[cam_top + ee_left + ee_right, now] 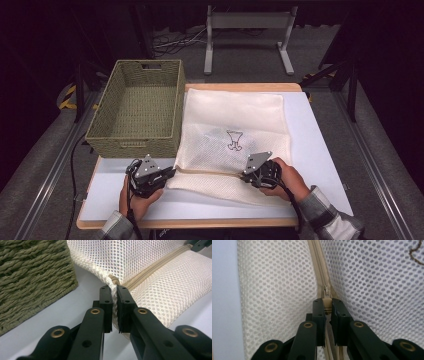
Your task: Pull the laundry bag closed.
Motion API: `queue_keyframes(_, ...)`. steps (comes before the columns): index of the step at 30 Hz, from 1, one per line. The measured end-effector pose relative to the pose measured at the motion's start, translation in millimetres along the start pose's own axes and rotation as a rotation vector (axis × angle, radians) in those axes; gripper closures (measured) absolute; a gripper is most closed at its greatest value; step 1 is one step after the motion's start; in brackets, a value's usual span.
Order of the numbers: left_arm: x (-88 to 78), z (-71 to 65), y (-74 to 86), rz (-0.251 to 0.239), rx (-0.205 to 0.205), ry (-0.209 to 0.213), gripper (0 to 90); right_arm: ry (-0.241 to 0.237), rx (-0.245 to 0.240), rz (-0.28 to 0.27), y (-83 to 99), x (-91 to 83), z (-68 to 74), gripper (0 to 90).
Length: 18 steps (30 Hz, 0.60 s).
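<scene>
Right gripper view: the zipper pull [326,300] is pinched by the right hand-held gripper [326,305]; the zipper [318,267] runs straight ahead toward the left hand-held gripper [114,293], clamped on the mesh laundry bag's [140,257] corner.

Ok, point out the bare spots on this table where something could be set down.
The widest bare strip of the white table top runs right of the mesh laundry bag. A narrower one lies along the near edge, between the hands. The wicker basket crowds the left rear, and the left gripper and right gripper pinch the bag's zipper line.
</scene>
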<state>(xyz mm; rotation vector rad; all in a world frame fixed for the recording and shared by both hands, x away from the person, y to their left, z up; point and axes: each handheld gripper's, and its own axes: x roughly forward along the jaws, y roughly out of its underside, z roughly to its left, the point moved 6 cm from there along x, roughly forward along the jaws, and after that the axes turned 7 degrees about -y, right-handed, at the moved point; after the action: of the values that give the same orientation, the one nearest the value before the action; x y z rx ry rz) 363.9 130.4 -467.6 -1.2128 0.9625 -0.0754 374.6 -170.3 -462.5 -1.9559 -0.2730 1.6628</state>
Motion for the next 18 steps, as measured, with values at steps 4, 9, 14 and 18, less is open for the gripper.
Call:
queue_keyframes(4, 0.3, -0.3, 0.2, 0.001, -0.004, 0.001, 84.6, 0.002, 0.004, 0.001, 5.4, -2.4, -1.4, 82.2)
queue_keyframes(9, 0.0, 0.3, 0.4, 0.002, 0.001, 0.0, 84.6, 0.006, 0.007, 0.002, 9.7, -5.3, -2.1, 82.2)
queue_keyframes(14, -0.1, 0.4, 0.6, 0.004, -0.002, 0.002, 84.6, 0.003, 0.017, 0.006, 15.2, -8.9, -3.0, 82.2)
queue_keyframes(18, -0.2, 0.6, 0.7, 0.005, -0.001, -0.001, 84.6, 0.008, 0.019, 0.01, 19.2, -11.3, -3.3, 82.2)
